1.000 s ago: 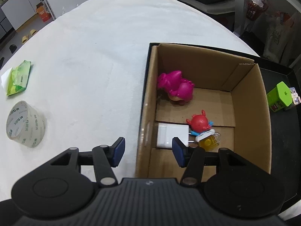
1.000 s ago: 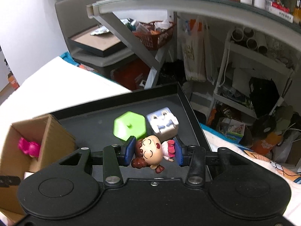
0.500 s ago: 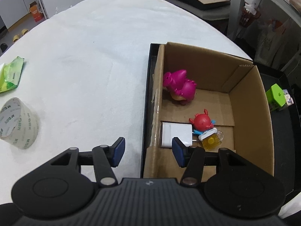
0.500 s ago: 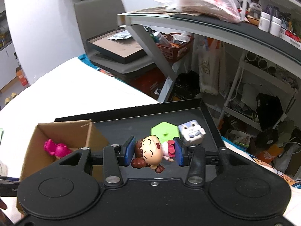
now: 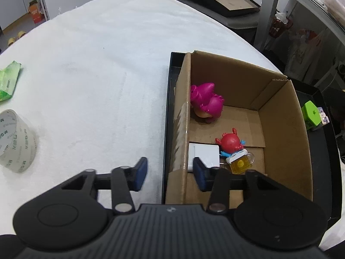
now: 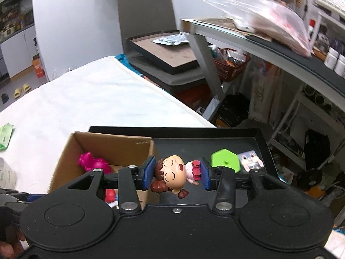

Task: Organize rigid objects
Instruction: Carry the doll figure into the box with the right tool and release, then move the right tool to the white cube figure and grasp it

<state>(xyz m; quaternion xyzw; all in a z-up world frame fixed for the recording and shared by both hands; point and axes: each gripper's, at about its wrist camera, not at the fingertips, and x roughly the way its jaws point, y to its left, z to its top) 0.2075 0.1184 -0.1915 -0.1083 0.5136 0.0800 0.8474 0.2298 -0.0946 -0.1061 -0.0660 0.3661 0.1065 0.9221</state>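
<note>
My right gripper (image 6: 177, 172) is shut on a small doll figure (image 6: 172, 174) with brown pigtails, held in the air over the black tray (image 6: 194, 146) just right of the cardboard box (image 6: 112, 144). Inside the box (image 5: 280, 129) lie a pink toy (image 5: 206, 103), a red crab (image 5: 230, 141), a white charger (image 5: 203, 154) and a yellow mug (image 5: 240, 164). My left gripper (image 5: 170, 173) straddles the box's near left wall; its jaws are closing with the wall between them, pads clear of it.
A green hexagon block (image 6: 225, 158) and a bunny cube (image 6: 250, 158) sit on the tray right of the box. A tape roll (image 5: 15, 144) and a green packet (image 5: 8, 82) lie on the white tablecloth at the left. Shelves and clutter stand beyond the table's right edge.
The right gripper has carried the doll up and leftward, from over the blocks to beside the box. The left jaws have narrowed around the box wall.
</note>
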